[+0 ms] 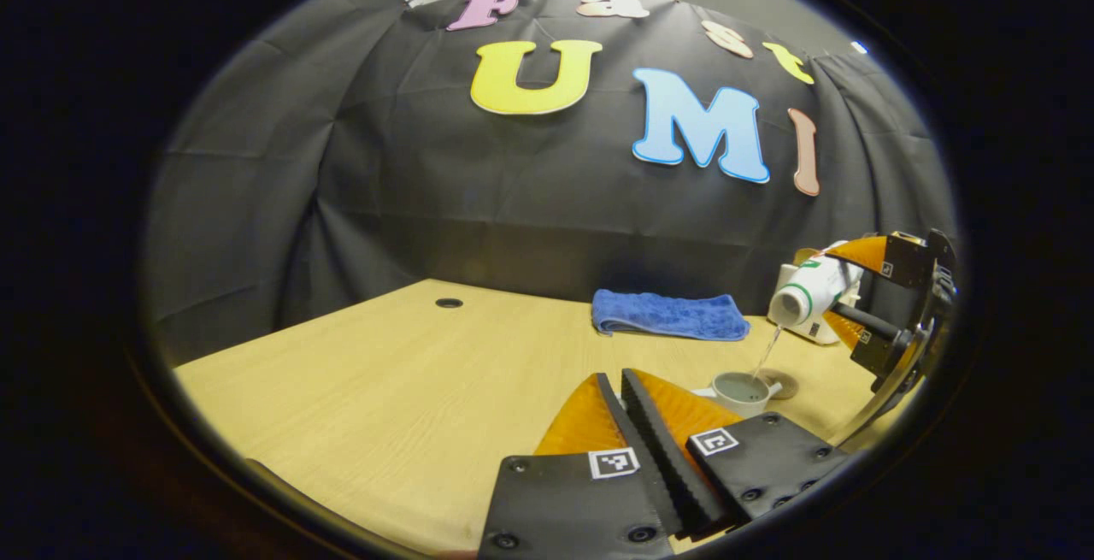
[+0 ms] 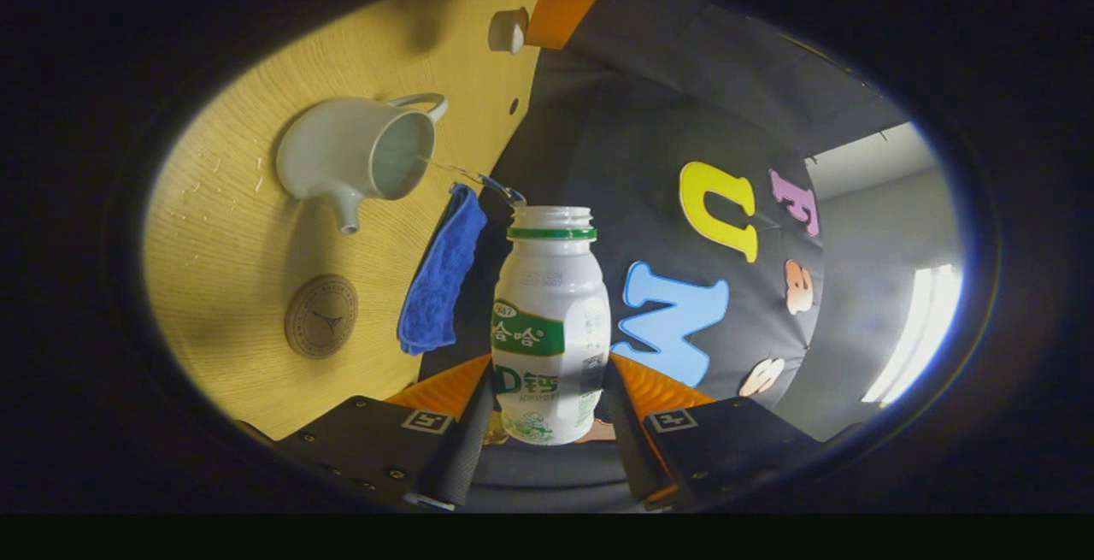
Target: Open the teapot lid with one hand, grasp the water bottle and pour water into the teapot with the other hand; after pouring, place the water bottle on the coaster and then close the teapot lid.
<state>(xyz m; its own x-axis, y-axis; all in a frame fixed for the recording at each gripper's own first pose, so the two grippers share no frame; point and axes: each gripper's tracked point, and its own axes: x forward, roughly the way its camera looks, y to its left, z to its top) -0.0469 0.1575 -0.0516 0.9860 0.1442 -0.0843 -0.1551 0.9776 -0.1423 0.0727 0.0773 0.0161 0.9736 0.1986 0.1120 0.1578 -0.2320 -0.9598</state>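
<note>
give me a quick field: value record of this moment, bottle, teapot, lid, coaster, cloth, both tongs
water bottle: tilted, uncapped, thin stream running from its mouth into the teapot
teapot: on the wooden table, lid off
lid: held off the pot between the left tongs' fingers
coaster: bare, beside the teapot
blue cloth: folded, at the table's back edge
right tongs: shut on the bottle
left tongs: fingers nearly together

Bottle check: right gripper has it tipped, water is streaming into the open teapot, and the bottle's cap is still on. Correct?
Not quite. The bottle has no cap: the right gripper view shows its bare threaded neck with water leaving it. The rest stands: the right gripper holds it tipped, and the stream runs into the open teapot.
</note>
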